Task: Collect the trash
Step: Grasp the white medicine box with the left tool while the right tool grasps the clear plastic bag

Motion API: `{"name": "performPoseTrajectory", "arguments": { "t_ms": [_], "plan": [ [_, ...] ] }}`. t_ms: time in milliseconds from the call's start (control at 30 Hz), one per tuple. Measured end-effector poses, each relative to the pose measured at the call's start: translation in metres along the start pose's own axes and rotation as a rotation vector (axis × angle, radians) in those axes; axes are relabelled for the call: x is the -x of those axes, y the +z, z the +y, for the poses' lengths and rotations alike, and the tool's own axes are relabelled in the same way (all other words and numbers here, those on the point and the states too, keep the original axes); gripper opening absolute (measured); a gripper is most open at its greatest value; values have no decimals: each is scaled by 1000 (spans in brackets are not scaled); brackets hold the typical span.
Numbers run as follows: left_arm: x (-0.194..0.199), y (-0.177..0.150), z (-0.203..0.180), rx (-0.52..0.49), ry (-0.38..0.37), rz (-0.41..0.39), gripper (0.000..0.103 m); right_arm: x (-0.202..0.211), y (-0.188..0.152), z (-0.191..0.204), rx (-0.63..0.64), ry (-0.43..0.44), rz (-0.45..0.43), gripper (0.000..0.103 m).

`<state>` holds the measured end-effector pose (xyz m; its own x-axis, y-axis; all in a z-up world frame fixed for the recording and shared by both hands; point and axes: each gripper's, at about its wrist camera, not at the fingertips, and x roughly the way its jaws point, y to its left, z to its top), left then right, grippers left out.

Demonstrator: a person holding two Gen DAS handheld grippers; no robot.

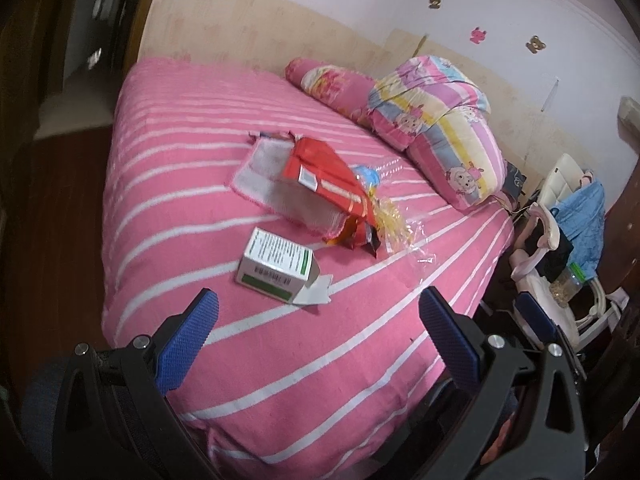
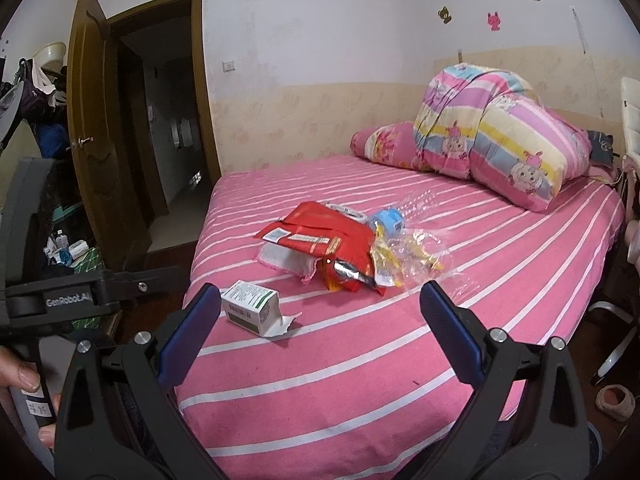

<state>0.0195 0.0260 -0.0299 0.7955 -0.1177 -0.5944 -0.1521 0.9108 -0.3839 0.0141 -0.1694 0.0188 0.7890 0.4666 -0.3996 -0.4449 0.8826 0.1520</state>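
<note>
both the left gripper (image 1: 318, 312) and right gripper (image 2: 320, 308) hover spread wide over the pink striped bed (image 1: 280, 360), near a small white-green box (image 1: 276, 266) and red wrapper (image 1: 324, 172)

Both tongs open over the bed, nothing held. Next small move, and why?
Probably ease the left tongs forward and down onto the white-and-green carton. It is the nearest piece of litter, lies apart from the red wrapper pile, and sits just ahead of the open jaws. The right tongs are also open and empty.
</note>
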Motion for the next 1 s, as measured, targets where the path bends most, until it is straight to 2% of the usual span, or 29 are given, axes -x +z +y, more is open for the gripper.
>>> {"name": "performPoseTrajectory", "arguments": {
  "t_ms": [100, 267, 400, 467, 667, 867, 1000],
  "plan": [
    [-16, 1, 12, 70, -26, 62, 97, -5, -1, -3, -1, -5, 15, 98],
    [-40, 4, 30, 155, -42, 121, 97, -13, -4, -9, -16, -11, 40, 98],
    [-60, 5, 41, 189, -24, 157, 97, -23, -5, -17, -35, -18, 62, 98],
    [-68, 7, 45, 212, -42, 176, 97, -27, -5, -21, -36, -22, 64, 98],
    [-93, 15, 45, 203, -41, 202, 97, -46, -1, -28, -16, -25, 76, 98],
    [-123, 15, 41, 205, -64, 280, 97, -67, 4, -39, 12, -46, 82, 98],
    [-139, 17, 40, 215, -72, 300, 97, -79, 8, -50, 9, -64, 97, 98]
  ]
}}
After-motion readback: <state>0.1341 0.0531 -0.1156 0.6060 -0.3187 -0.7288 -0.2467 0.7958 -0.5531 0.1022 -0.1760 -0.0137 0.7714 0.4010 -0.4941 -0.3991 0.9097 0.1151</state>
